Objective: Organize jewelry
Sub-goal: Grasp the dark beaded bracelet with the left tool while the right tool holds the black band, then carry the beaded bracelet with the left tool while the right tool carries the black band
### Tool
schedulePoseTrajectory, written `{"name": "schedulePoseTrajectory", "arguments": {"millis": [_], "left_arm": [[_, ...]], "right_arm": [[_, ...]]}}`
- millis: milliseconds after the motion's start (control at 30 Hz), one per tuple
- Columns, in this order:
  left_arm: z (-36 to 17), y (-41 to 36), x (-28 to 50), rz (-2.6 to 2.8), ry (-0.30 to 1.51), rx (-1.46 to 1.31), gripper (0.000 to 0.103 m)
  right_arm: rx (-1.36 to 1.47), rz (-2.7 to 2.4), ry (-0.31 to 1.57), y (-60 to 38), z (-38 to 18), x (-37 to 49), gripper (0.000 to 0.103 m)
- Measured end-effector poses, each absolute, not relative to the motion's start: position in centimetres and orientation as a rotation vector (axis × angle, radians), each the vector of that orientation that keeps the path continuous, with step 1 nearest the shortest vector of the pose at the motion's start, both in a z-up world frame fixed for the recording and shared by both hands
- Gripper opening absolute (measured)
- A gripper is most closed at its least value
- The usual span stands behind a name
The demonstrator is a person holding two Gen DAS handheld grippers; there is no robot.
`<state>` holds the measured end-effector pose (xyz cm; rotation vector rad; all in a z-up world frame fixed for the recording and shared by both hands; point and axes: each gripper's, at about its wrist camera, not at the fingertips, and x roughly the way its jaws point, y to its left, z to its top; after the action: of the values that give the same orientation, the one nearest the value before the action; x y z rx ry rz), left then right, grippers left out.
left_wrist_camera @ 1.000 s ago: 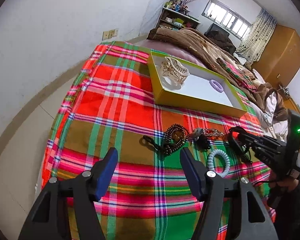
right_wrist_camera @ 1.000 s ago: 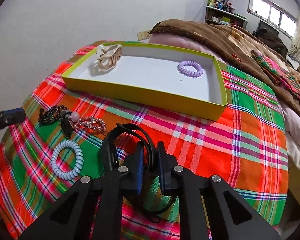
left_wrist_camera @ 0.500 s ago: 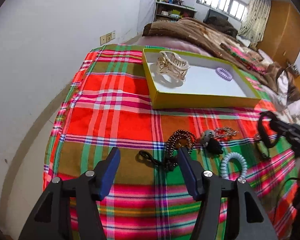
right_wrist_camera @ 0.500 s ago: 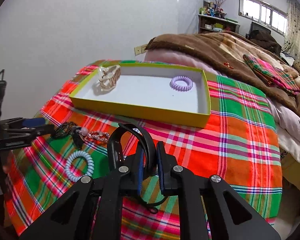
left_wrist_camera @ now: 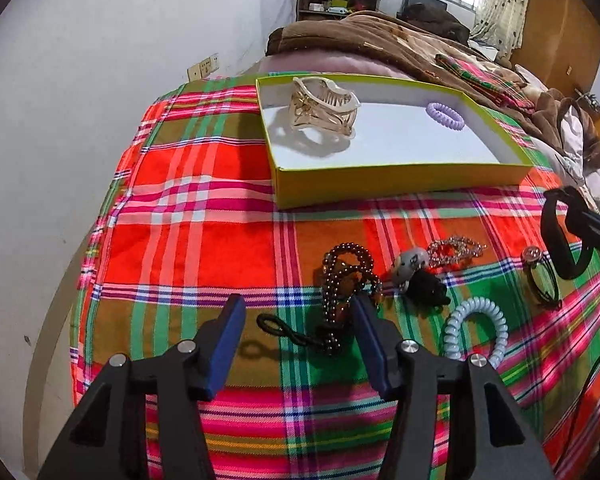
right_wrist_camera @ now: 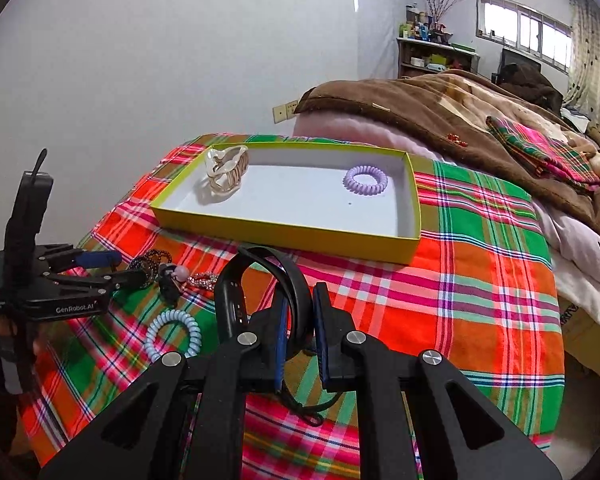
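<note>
Right gripper (right_wrist_camera: pixel 300 320) had its fingers pressed onto a black band (right_wrist_camera: pixel 260 276) — a wide strap loop held up off the plaid cloth (right_wrist_camera: pixel 480 280), a thin black cord hanging under it. Left gripper (left_wrist_camera: pixel 298 344) pointed down at the cloth, fingers still apart and closing; the dark bead bracelet (left_wrist_camera: pixel 346 276) and the thin black hair tie (left_wrist_camera: pixel 288 330) tied to it lay between the fingers, pads not on them. In the left wrist view the loose pieces sat in a row across the cloth: beads at 6 o'clock of the yellow box (left_wrist_camera: pixel 400 180), then toward 3 o'clock a grey-and-black clip (left_wrist_camera: pixel 416 276), a pink crystal chain (left_wrist_camera: pixel 456 248), and a thin black hair tie with a round charm (left_wrist_camera: pixel 540 276). Pale blue spiral hair tie (left_wrist_camera: pixel 476 328) lay nearer the camera, just beside the left gripper's right-hand finger. Box stood at 12 o'clock of the row, well apart from it, white inside; the cream claw clip (left_wrist_camera: pixel 324 106) was in its left end, the lilac spiral hair tie (left_wrist_camera: pixel 444 116) near the far right corner — the two well apart. From the right wrist view the left gripper showed at 9 o'clock, low over the beads. Brown blanket (right_wrist_camera: pixel 460 120) covered the bed past the box.
</note>
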<state>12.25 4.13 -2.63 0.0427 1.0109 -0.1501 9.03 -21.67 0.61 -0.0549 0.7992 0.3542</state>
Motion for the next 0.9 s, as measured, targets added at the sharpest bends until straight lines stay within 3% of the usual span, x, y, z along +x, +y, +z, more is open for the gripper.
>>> {"name": "schedulePoseTrajectory", "arguments": {"millis": [233,400,900], "left_arm": [[-2.7,2.4,12.1,-0.182,0.991,0.102,0.027],[-2.6,2.9,12.5,-0.185,0.998,0.043,0.015],[-1.4,3.1,12.1,-0.161,0.961,0.013,0.007]], "right_arm": [[-0.046,0.351,0.801,-21.7,0.4,9.1,0.012],[-0.043,0.349,0.804,-21.8,0.3,8.9,0.012],[-0.023,0.332,0.788,-22.3,0.6,8.7,0.012]]}}
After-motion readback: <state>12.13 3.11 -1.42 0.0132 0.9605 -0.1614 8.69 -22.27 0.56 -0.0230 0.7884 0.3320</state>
